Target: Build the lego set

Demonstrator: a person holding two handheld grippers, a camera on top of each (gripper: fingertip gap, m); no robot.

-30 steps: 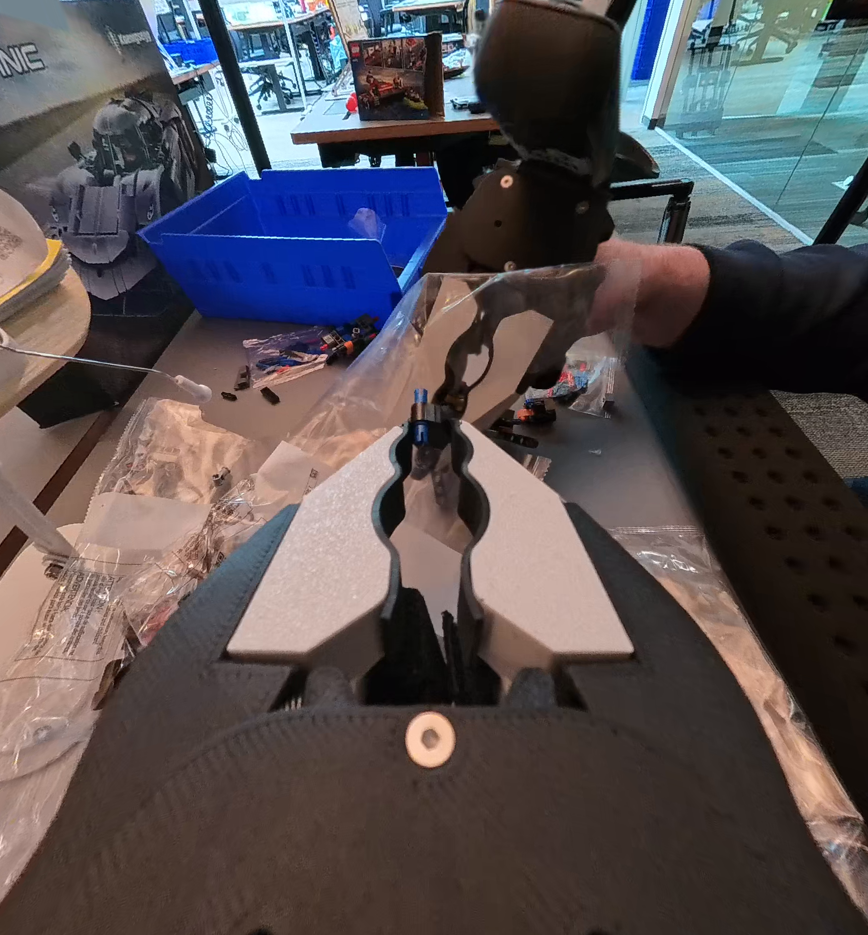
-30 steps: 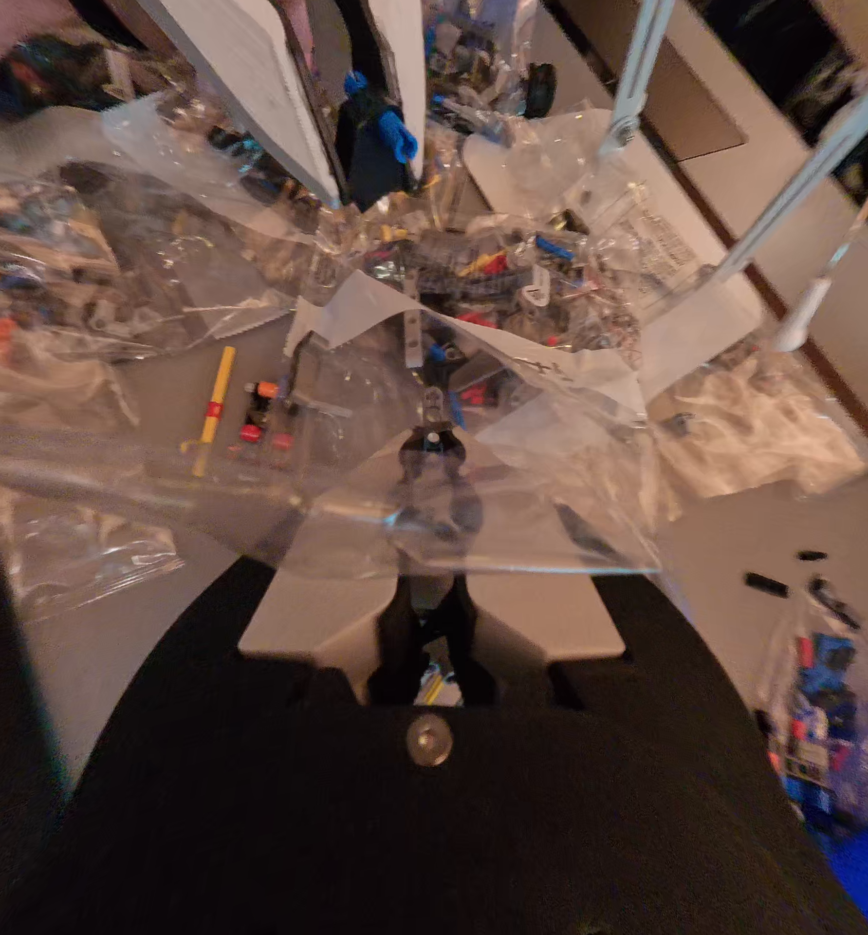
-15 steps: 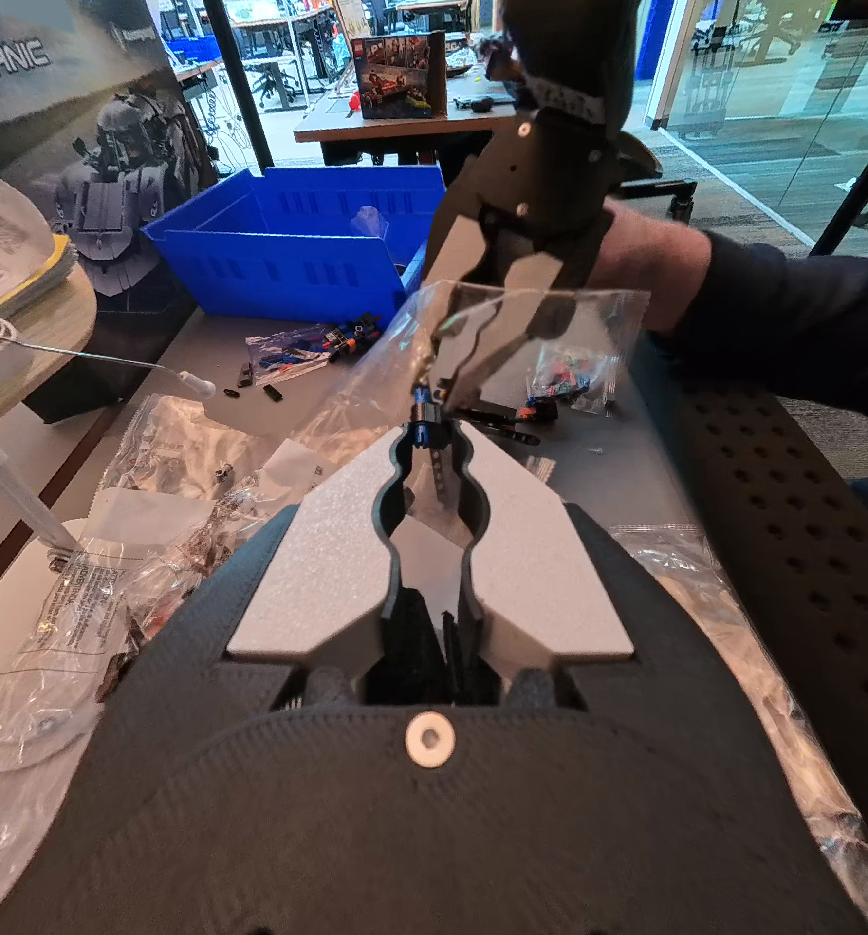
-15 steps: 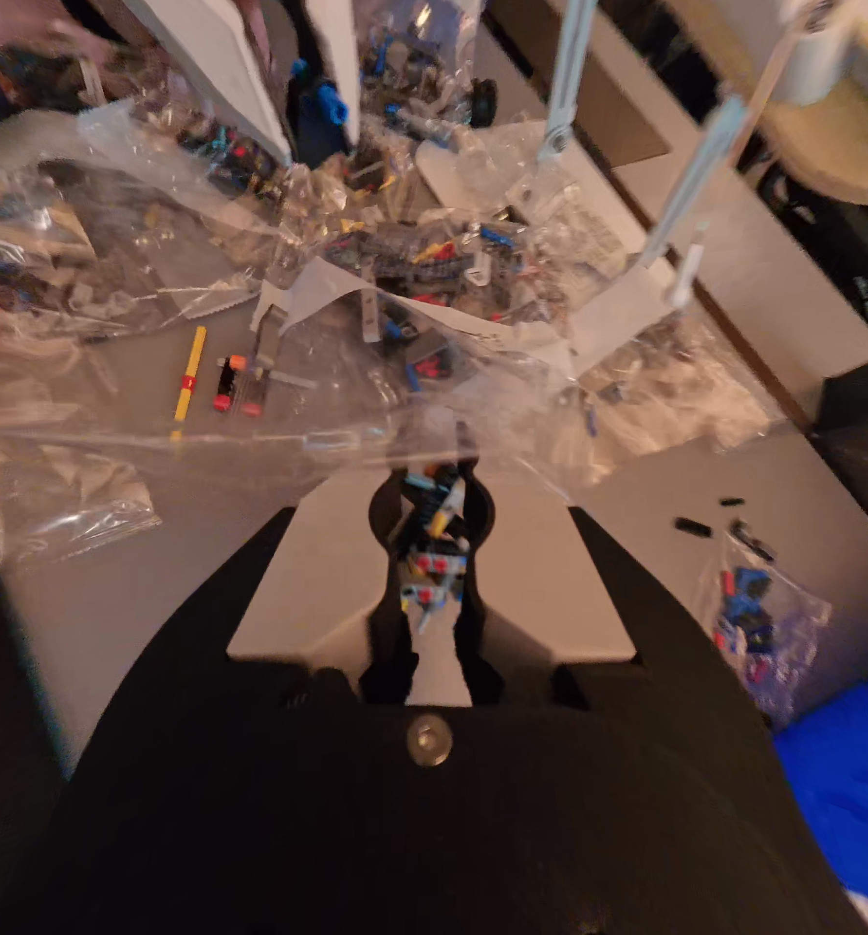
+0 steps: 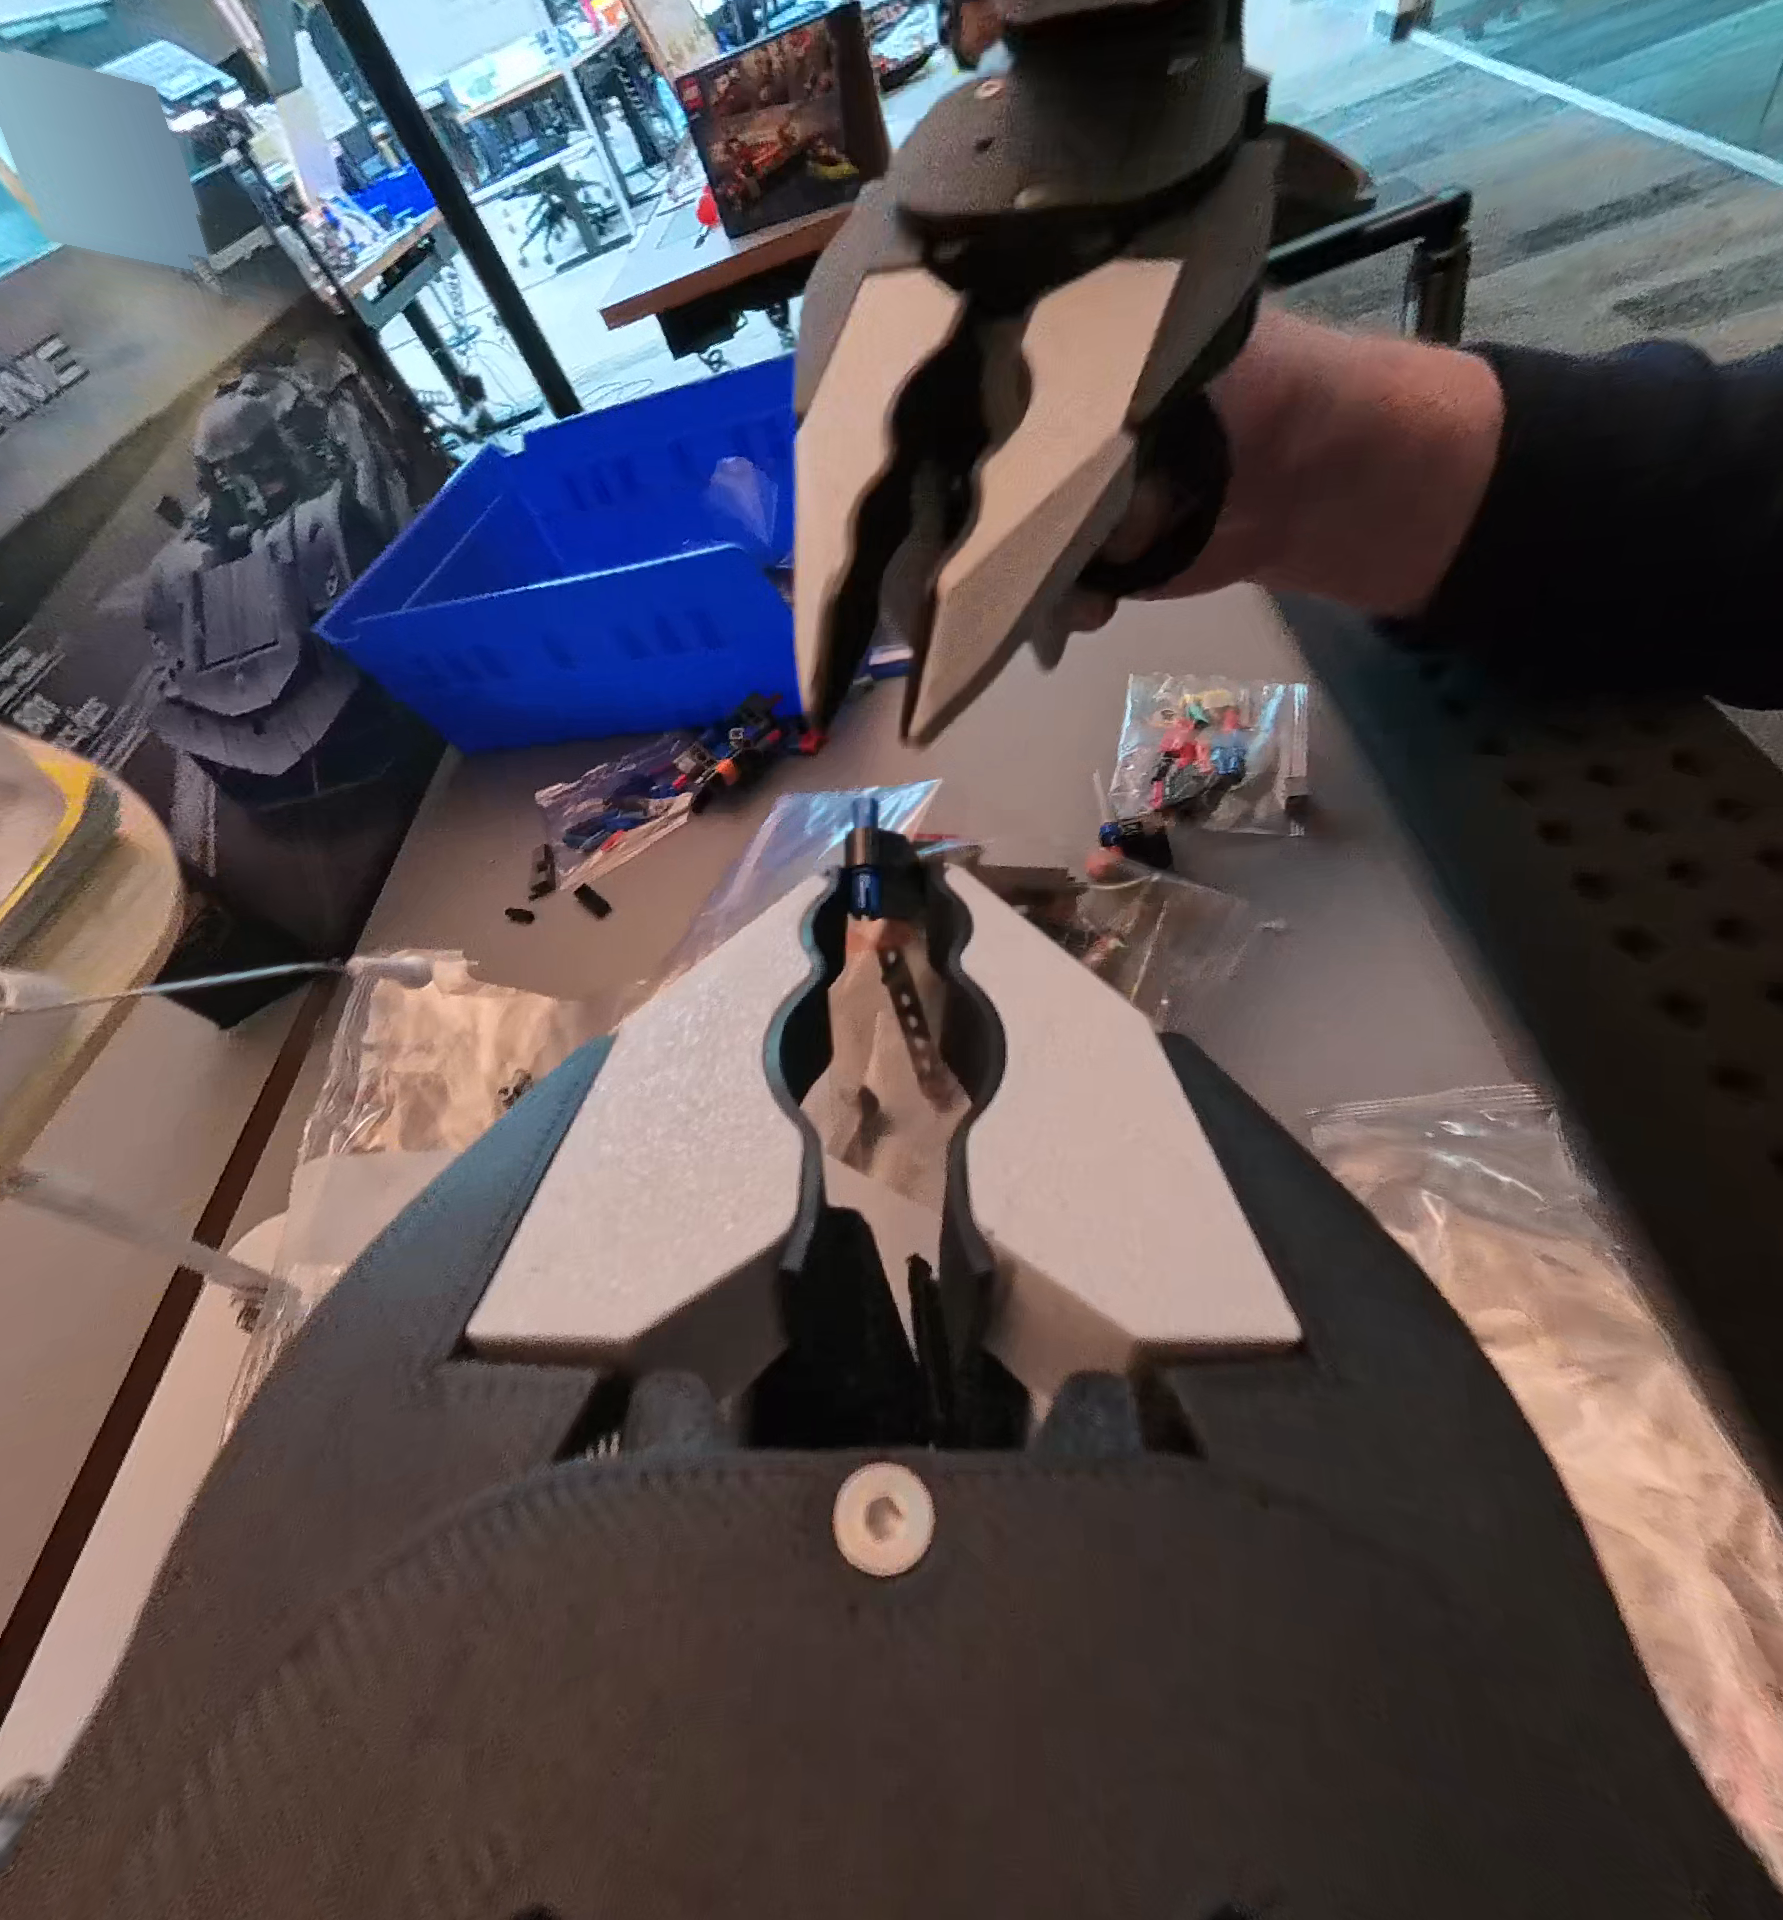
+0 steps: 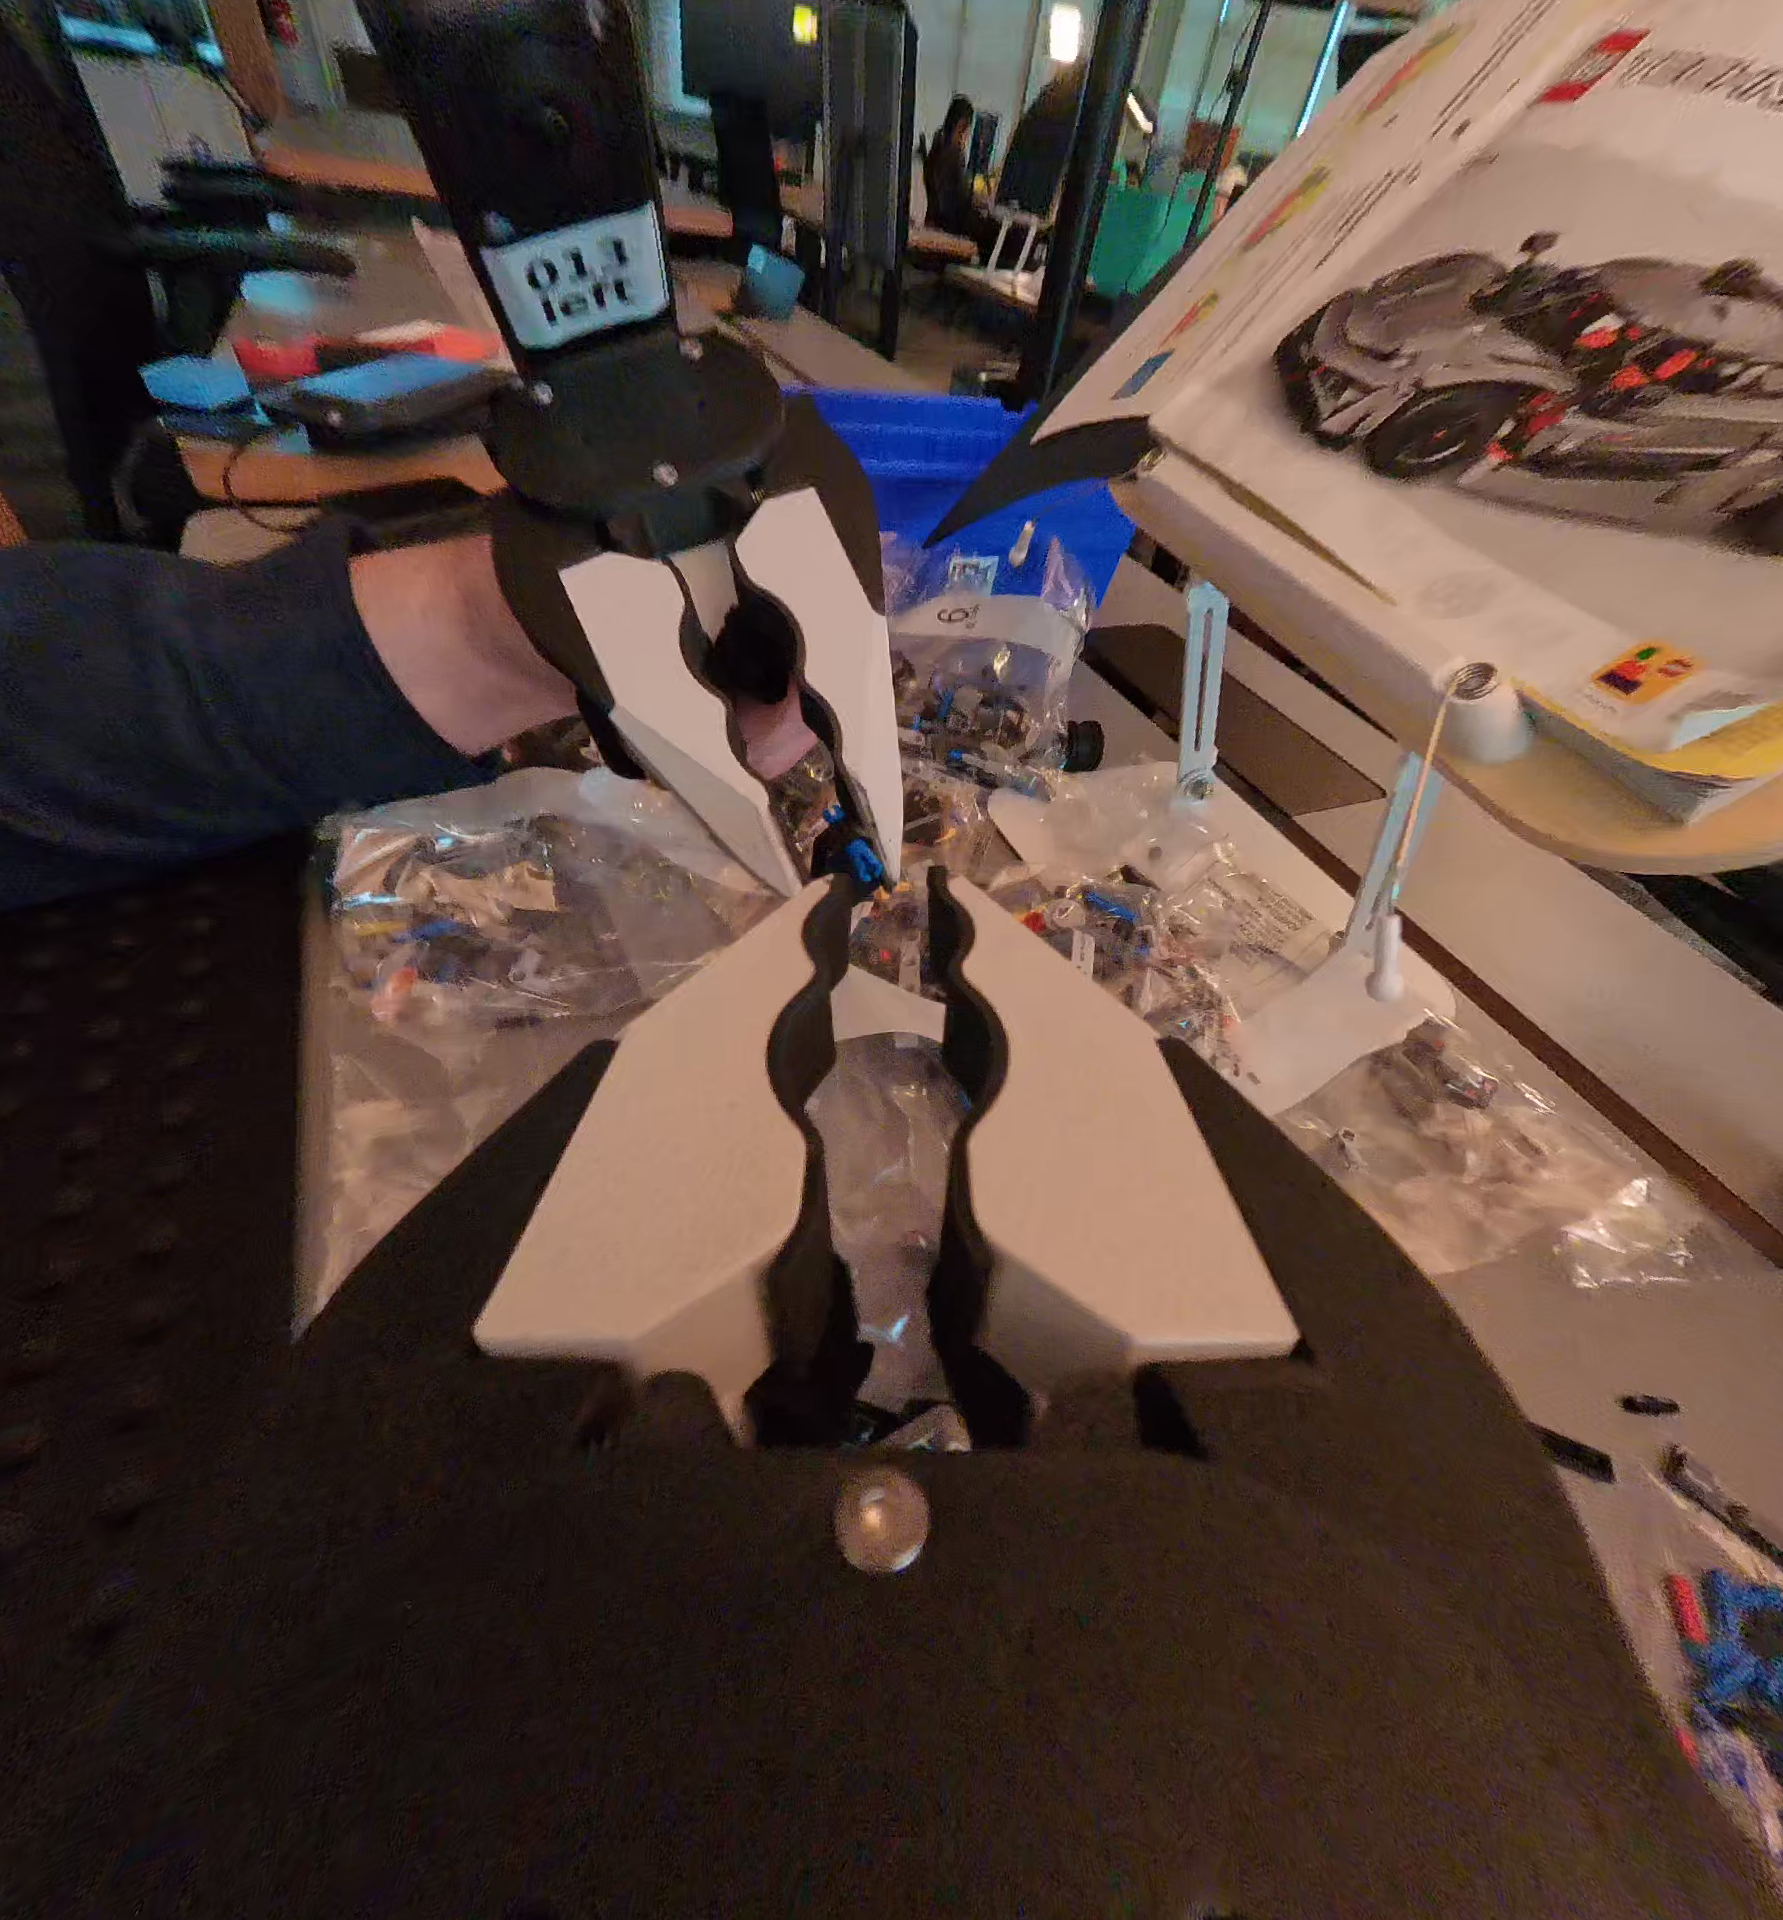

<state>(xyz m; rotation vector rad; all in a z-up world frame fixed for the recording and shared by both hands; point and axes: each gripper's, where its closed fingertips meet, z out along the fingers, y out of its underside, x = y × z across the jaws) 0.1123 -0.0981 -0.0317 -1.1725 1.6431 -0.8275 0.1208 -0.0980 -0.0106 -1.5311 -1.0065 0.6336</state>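
Note:
My left gripper [image 5: 882,878] is shut on a small black and blue lego piece [image 5: 866,883] at its fingertips, held above the table. The right wrist view shows it too [image 6: 851,868], with the piece [image 6: 861,857] between its tips. My right gripper [image 6: 889,891] is open with a narrow gap and holds nothing. In the left wrist view it hangs tips down [image 5: 861,722], just above and beyond the left gripper's tips. A clear plastic bag [image 5: 1157,940] lies on the grey table under both.
A blue bin [image 5: 575,623] stands at the back left. Small bags of coloured parts [image 5: 1209,748] and loose black pins [image 5: 554,883] lie nearby. An instruction booklet [image 6: 1489,364] rests on a stand. Several part bags [image 6: 513,914] cover the table. A black perforated mat [image 5: 1645,935] borders it. The grippers are tip to tip, or close to it.
My right gripper has let go of the clear plastic bag, opened and risen. The bag has dropped to the table. My left gripper still holds the black and blue piece.

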